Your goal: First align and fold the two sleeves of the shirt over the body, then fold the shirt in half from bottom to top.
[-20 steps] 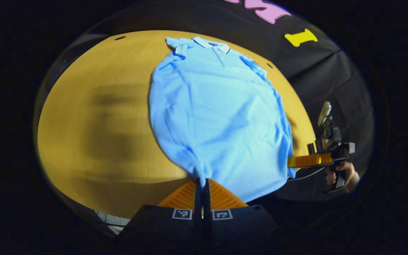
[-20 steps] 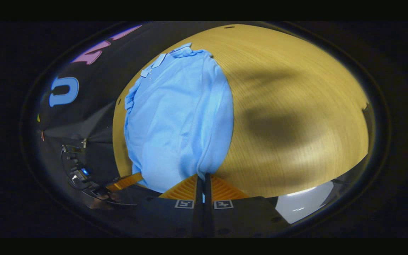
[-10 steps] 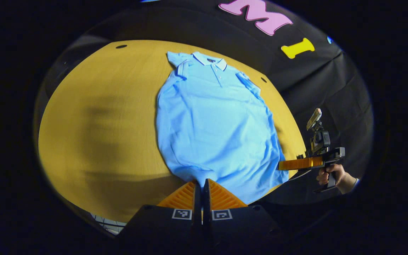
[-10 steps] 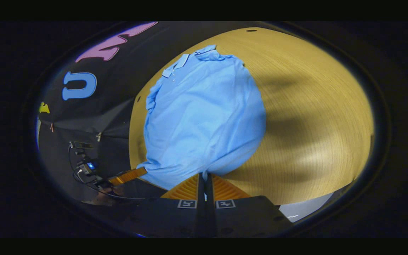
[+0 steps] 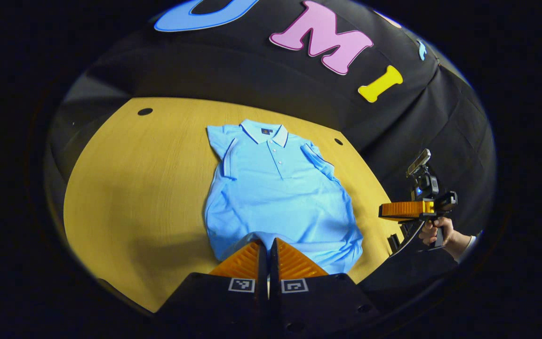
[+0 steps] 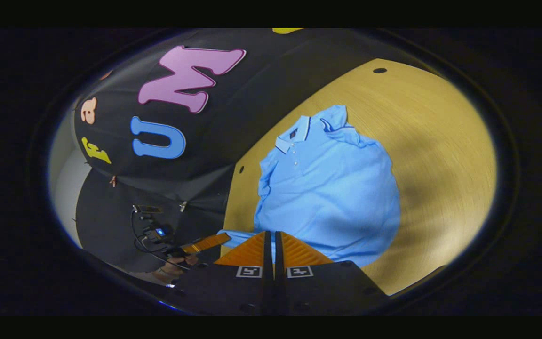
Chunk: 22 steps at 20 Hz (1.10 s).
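Left gripper view: a wooden table [image 5: 125,188] is seen under the booth, and on it the light blue polo shirt [image 5: 278,197] is spread front up, collar [image 5: 265,133] toward the far edge and hem nearest the camera. Both short sleeves appear already turned in over the chest, so the sleeve step is judged done and the bottom-to-top fold is judged to be in hand. The shirt is judged light, soft and limp: it will sag and crease between any two held points, so it is best taken at the two hem corners and carried up evenly. The left gripper [image 5: 268,242] is seen with its jaws pressed together on the hem near one corner, a ridge of fabric being raised just ahead of the tips. The right gripper [image 5: 405,210] is seen off the table's side edge, held by a hand [image 5: 433,231]; in the right gripper view the right gripper [image 6: 271,235] has its jaws nearly together with blue fabric showing in the slit between them, so the other hem corner is judged pinched, though the contact itself is partly hidden.
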Available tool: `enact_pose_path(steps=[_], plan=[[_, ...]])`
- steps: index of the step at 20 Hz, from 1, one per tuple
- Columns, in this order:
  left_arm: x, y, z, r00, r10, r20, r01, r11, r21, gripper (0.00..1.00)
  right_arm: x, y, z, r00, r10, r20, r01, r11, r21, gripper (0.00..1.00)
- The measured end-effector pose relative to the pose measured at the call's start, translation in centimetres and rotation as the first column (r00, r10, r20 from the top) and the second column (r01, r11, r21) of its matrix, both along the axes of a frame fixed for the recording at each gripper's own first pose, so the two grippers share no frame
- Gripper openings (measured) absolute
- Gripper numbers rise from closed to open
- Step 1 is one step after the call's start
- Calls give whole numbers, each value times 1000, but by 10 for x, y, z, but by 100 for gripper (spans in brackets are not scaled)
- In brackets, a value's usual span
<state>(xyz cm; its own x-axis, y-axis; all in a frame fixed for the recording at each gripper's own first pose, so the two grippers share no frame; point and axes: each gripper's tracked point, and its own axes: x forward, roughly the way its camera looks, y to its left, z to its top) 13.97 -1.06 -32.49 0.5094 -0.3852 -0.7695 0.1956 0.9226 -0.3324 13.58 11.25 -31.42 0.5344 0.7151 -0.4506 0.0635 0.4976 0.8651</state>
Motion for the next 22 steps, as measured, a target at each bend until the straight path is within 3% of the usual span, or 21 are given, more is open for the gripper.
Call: enact_pose_path(steps=[1, 3, 4, 5, 6, 8, 11, 12, 13, 14, 15, 16, 17, 19, 20, 21, 22], plan=[[2, -3, -2, 1000, -3, -9, 3, 1000, 8, 6, 5, -3, 1, 1000, 1, 4, -1, 1000, -2, 0], [6, -10, -7, 1000, -19, -20, 20, 1000, 23, 11, 3, -9, -10, 1000, 24, -2, -24, 999, -42, 10], [6, -12, -11, 999, -25, -30, 26, 999, 34, 6, -4, -11, -18, 999, 41, -18, -42, 997, -67, 5], [5, -12, -13, 999, -28, -38, 30, 999, 45, 6, -12, -12, -24, 998, 50, -33, -53, 995, -86, 10], [6, -15, -15, 999, -30, -38, 32, 998, 54, 11, -22, -13, -28, 997, 57, -45, -61, 993, -102, 4], [1, -15, -18, 999, -19, -41, 22, 998, 62, 6, -55, -9, -41, 992, 82, -95, -94, 988, -126, 10], [-6, -14, -25, 998, 1, -62, 2, 998, 57, 6, -98, 2, -63, 977, 86, -197, -114, 984, -137, 0], [-10, -11, -26, 998, 4, -67, 0, 998, 64, 11, -110, 6, -70, 968, 84, -236, -119, 983, -141, 19], [-13, -9, -25, 998, 3, -70, 2, 998, 70, 6, -118, 10, -75, 961, 80, -265, -120, 983, -141, 39], [-15, -7, -24, 998, 2, -69, 3, 997, 74, 11, -121, 13, -79, 955, 68, -287, -114, 983, -146, 63], [-15, -7, -22, 998, 0, -70, 5, 997, 71, 6, -121, 16, -86, 946, 60, -318, -116, 980, -160, 61], [-16, -6, -22, 998, 2, -69, 3, 997, 71, 6, -123, 16, -93, 935, 52, -350, -124, 975, -185, 73], [-16, -4, -21, 998, 5, -70, 0, 997, 72, 11, -121, 15, -99, 931, 35, -363, -119, 970, -212, 94], [-18, -1, -20, 998, 9, -68, -4, 997, 77, 6, -111, 14, -109, 918, -6, -396, -100, 964, -247, 96], [-19, 0, -21, 998, 9, -67, -4, 997, 78, 6, -106, 16, -108, 913, -27, -406, -79, 967, -242, 87], [-20, 1, -21, 998, 7, -68, -1, 997, 83, 6, -102, 20, -110, 908, -40, -416, -66, 969, -238, 91], [-22, 2, -22, 998, 3, -69, 3, 996, 87, 6, -102, 20, -116, 907, -46, -419, -73, 962, -263, 88]])
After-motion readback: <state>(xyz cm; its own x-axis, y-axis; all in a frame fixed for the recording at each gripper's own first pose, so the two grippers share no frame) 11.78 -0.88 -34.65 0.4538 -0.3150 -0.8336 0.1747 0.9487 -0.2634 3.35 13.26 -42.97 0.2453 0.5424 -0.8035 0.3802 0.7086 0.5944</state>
